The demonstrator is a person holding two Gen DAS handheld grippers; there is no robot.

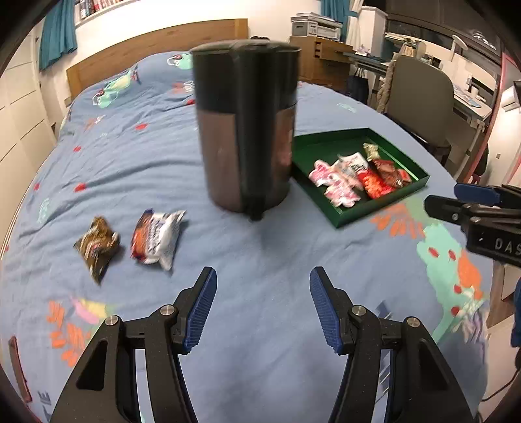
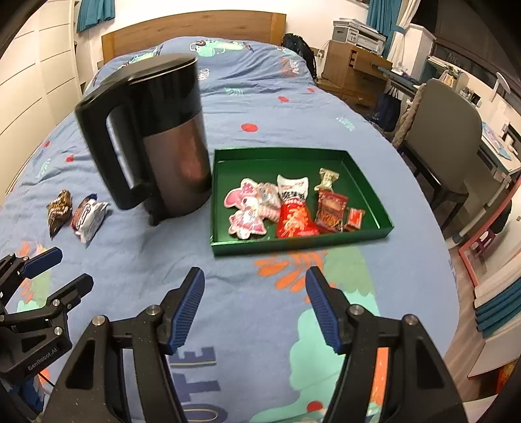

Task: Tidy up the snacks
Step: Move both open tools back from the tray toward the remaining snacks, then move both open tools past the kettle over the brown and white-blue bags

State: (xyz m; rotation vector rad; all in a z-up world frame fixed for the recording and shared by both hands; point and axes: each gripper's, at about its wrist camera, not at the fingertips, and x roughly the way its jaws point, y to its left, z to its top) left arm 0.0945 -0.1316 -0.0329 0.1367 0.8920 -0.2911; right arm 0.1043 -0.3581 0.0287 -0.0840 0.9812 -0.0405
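A green tray (image 2: 228, 242) on the blue bedspread holds several snack packets, pink (image 2: 246, 208), red (image 2: 294, 218) and others. It also shows in the left wrist view (image 1: 377, 205). Two packets lie loose left of a dark kettle (image 2: 172, 140): a brown one (image 1: 97, 245) (image 2: 59, 206) and a white and orange one (image 1: 158, 239) (image 2: 88, 216). My left gripper (image 1: 263, 306) is open and empty above the bedspread, near the loose packets. My right gripper (image 2: 255, 309) is open and empty in front of the tray.
The kettle (image 1: 247, 130) stands between the loose packets and the tray. The bed has a wooden headboard (image 2: 195, 29). A chair (image 2: 446, 130) and desks stand off the bed's right side. The right gripper shows at the left wrist view's right edge (image 1: 456, 201).
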